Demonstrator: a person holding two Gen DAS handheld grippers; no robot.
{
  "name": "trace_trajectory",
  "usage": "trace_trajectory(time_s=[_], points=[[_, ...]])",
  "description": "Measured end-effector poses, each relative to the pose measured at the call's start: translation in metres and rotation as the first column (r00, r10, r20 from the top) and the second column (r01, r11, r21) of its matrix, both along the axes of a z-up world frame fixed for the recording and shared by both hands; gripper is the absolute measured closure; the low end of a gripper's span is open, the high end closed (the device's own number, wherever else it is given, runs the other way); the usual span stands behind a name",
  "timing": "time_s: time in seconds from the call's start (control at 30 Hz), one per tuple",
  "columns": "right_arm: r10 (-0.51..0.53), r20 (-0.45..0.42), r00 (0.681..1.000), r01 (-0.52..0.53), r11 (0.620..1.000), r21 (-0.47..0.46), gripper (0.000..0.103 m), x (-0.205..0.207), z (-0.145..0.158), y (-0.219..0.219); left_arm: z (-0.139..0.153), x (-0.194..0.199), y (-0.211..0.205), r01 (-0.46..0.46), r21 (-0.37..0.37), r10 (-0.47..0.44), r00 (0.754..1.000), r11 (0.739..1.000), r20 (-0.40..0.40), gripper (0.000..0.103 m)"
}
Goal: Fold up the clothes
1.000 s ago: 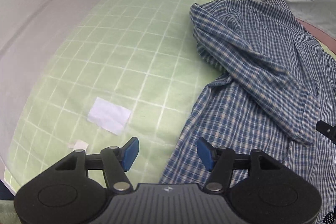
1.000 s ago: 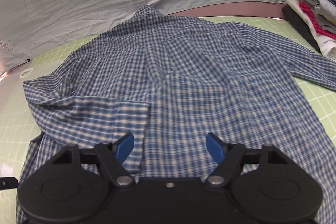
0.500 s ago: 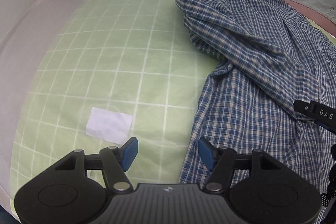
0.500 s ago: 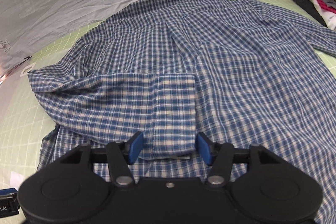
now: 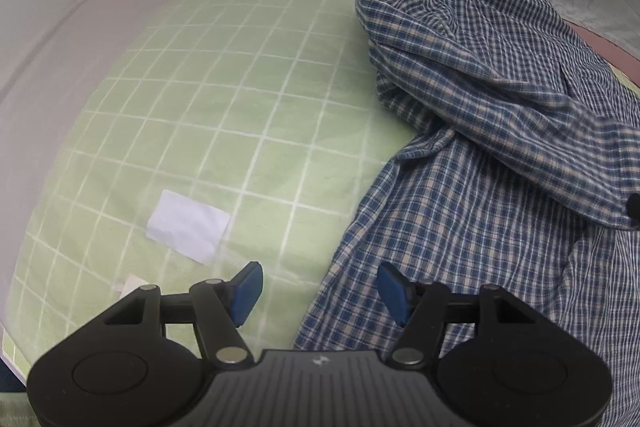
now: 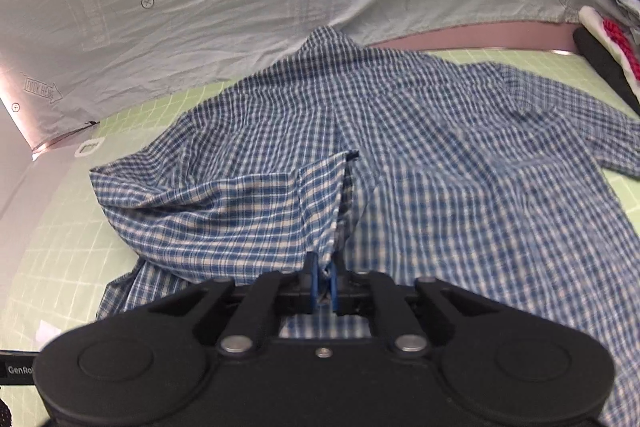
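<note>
A blue-and-white checked shirt [image 6: 420, 163] lies spread on a pale green cutting mat [image 5: 240, 99] ruled with white grid lines, its collar toward the far edge, where a light blue sheet [image 6: 240, 7] printed with carrots, buttons and "LOOK HERE" arrows hangs as a backdrop. The right gripper [image 6: 322, 291] has its blue pads pressed together on the cuff [image 6: 324, 211] of the shirt's folded-over sleeve, the fabric rising in a pinched ridge from the jaws. The left gripper [image 5: 320, 291] hovers over the mat at the shirt's side hem with its blue fingertips [image 5: 248, 287] spread wide and holding nothing; the hem's edge runs between them. A white paper slip [image 5: 188, 225] rests on the mat just beyond (a smaller scrap [image 5: 132, 285] lies nearer the gripper). Folded clothes [image 6: 612, 27] are stacked at the far right of the right wrist view
</note>
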State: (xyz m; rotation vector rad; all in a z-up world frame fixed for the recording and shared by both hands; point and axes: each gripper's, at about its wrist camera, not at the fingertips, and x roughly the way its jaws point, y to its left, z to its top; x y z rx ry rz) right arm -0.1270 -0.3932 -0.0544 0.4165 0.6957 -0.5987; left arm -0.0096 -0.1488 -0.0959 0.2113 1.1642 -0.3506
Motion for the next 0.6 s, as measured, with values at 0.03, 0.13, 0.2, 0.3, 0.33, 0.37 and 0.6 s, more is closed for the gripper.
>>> trace_trajectory(time_s=[0.03, 0.13, 0.2, 0.3, 0.33, 0.37, 0.6], points=[[0.007, 0.014, 1.000, -0.007, 1.000, -0.017, 0.097, -0.003, 0.007, -0.008, 0.002, -0.003, -0.004, -0.019, -0.002, 0.019, 1.000, 1.000, 0.005, 0.039], [0.023, 0.050, 0.998, -0.019, 0.997, -0.075, 0.097, -0.014, 0.028, -0.038, 0.010, -0.014, -0.020, -0.072, -0.005, 0.072, 0.997, 0.997, 0.020, 0.039], [0.018, 0.062, 0.998, -0.012, 0.994, -0.105, 0.097, -0.022, 0.038, -0.065, 0.014, -0.021, -0.033, -0.108, -0.010, 0.108, 0.994, 0.994, 0.026, 0.039], [-0.017, 0.071, 0.997, 0.026, 0.992, -0.122, 0.097, -0.041, 0.044, -0.120, 0.018, -0.033, -0.053, -0.149, -0.018, 0.149, 0.988, 0.989, 0.037, 0.039], [-0.032, 0.071, 0.997, 0.041, 0.992, -0.123, 0.097, -0.048, 0.044, -0.138, 0.019, -0.037, -0.060, -0.157, -0.018, 0.158, 0.986, 0.987, 0.044, 0.039], [-0.049, 0.069, 0.996, 0.057, 0.991, -0.124, 0.097, -0.056, 0.044, -0.156, 0.020, -0.041, -0.067, -0.165, -0.018, 0.166, 0.985, 0.986, 0.052, 0.039], [-0.204, 0.035, 0.978, 0.207, 0.968, -0.141, 0.098, -0.107, 0.028, -0.278, 0.034, -0.070, -0.095, -0.200, -0.039, 0.203, 0.974, 0.979, 0.102, 0.038]])
